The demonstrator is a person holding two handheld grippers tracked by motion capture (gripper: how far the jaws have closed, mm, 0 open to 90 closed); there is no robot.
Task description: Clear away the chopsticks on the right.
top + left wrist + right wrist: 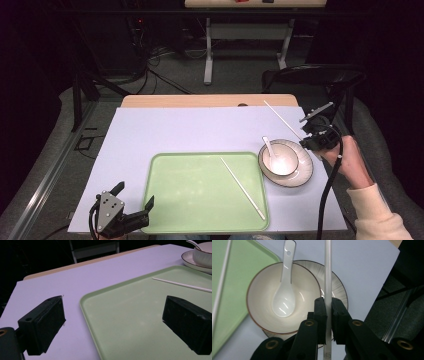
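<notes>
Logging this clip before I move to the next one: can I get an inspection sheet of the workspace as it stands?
Surface: pale mat over a wooden table.
Job's things: one white chopstick clamped in the right gripper, raised over the bowl; second chopstick lying in the green tray.
Clutter: spoon in the bowl, bowl on a plate.
Grippers: right shut on its chopstick; left gripper open astride the tray's near-left edge.
Cables: black cable trailing from the right gripper.
Surroundings: dark room, another table behind.

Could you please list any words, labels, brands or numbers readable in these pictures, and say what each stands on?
None can be read for certain.
The chopstick clamped in the right hand-held gripper bears a small grey mark near its lower end, too blurred to read.
The tray, bowl, spoon and plate show no writing.
</notes>
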